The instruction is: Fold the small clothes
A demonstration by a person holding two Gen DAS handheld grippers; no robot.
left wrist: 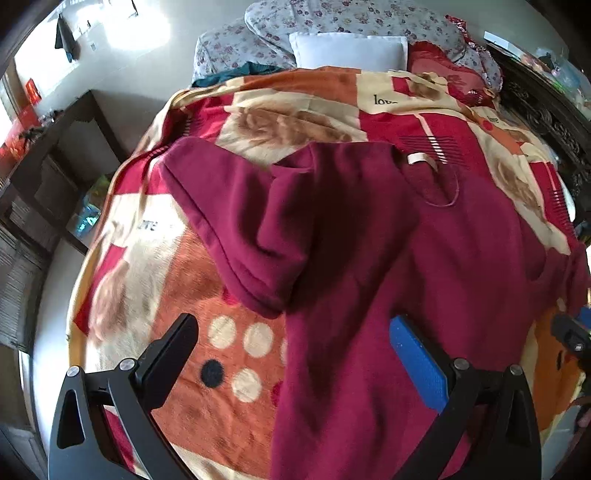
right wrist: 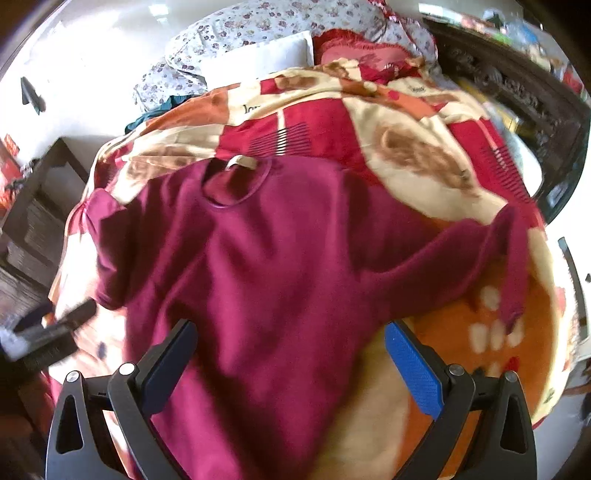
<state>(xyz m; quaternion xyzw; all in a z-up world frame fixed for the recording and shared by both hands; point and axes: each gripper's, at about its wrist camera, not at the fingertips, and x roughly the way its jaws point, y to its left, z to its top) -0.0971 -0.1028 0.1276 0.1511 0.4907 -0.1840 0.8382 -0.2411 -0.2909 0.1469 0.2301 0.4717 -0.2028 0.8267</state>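
A maroon long-sleeved top lies spread on a patterned blanket, neck with a white label pointing away. Its left sleeve is folded in over the body; its right sleeve stretches out sideways. My left gripper hovers open above the top's lower left edge, holding nothing. My right gripper is open above the lower right side of the top, empty too. The other gripper shows blurred at the left edge of the right wrist view.
Floral pillows and a white cushion are heaped at the head of the bed, with a red cushion beside them. A dark wooden table stands to the left and a carved dark headboard to the right.
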